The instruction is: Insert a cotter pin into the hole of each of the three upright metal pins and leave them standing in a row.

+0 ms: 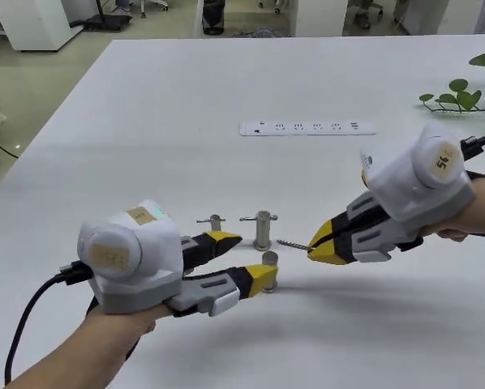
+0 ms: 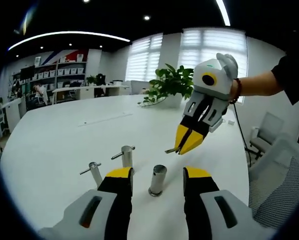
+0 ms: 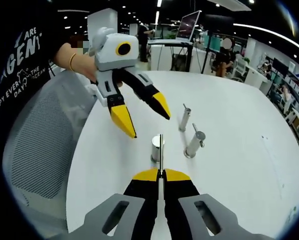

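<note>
On the surface (image 1: 186, 113), two rear pins (image 1: 263, 229) are already carrying cotter pins
Right gripper (image 1: 320, 247) is pinching the last cotter pin (image 1: 292, 243) beside the bare pin (image 1: 269, 260), left gripper (image 1: 248, 258) straddling it, jaws wide

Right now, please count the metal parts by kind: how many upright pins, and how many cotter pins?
upright metal pins: 3
cotter pins: 3 (2 inserted, 1 held in the right gripper)
total: 6
</note>
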Demonstrator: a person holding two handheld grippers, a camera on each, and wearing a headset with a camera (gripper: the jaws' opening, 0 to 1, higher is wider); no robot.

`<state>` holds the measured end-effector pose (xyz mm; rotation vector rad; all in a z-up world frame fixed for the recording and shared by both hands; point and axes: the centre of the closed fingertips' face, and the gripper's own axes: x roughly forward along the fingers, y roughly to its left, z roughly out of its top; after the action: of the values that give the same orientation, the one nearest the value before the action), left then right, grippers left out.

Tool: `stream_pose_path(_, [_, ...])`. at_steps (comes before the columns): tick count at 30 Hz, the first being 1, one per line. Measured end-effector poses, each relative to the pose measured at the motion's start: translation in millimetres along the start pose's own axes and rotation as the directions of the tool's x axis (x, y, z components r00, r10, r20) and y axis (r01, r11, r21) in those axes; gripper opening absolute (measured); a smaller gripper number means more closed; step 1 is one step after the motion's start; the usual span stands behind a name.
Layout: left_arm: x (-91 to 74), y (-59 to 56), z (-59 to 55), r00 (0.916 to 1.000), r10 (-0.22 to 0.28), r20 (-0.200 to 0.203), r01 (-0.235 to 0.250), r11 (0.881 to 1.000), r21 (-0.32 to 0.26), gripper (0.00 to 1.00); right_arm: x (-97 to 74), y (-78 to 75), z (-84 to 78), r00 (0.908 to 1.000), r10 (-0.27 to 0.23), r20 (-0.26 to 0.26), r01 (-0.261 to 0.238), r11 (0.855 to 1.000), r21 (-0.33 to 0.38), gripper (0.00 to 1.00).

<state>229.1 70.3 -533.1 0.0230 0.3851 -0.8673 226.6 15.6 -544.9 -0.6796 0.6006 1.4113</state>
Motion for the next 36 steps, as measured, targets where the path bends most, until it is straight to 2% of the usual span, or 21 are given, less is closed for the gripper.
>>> stream_pose_path(3, [2.6, 2.0, -6.8, 0.9995, 0.023, -0.020, -0.023, 1.000, 0.004, 0.38, 0.5, 1.9, -7.6, 0.9995, 0.003, -0.032, -0.004, 1.000, -0.016, 0.00])
stream_pose_path(8, [6.7, 4.9, -14.6, 0.9986, 0.045, -0.027, -0.046, 0.998, -0.042, 0.37, 1.7, 3.8, -14.6, 0.9982, 0.006, -0.060, -0.007, 1.000, -0.026, 0.00])
stream_pose_path(16, [14.6, 8.4, -31.8, 0.9922, 0.089, -0.087, -0.093, 0.995, -0.039, 0.34, 7.2, 4.1, -21.0, 0.9957, 0.008, -0.092, -0.012, 0.999, -0.044, 0.00])
stream_pose_path(22, [24.1, 4.2, -36.8, 0.9917, 0.076, -0.103, -0.079, 0.997, -0.019, 0.29, 10.6, 3.2, -22.1, 0.9945, 0.013, -0.104, -0.019, 0.998, -0.056, 0.00])
stream_pose_path(36, [38.0, 3.6, -43.6, 0.9899, 0.052, -0.132, -0.058, 0.998, -0.037, 0.17, 19.1, 4.5, -20.9, 0.9933, 0.023, -0.113, -0.031, 0.997, -0.065, 0.00])
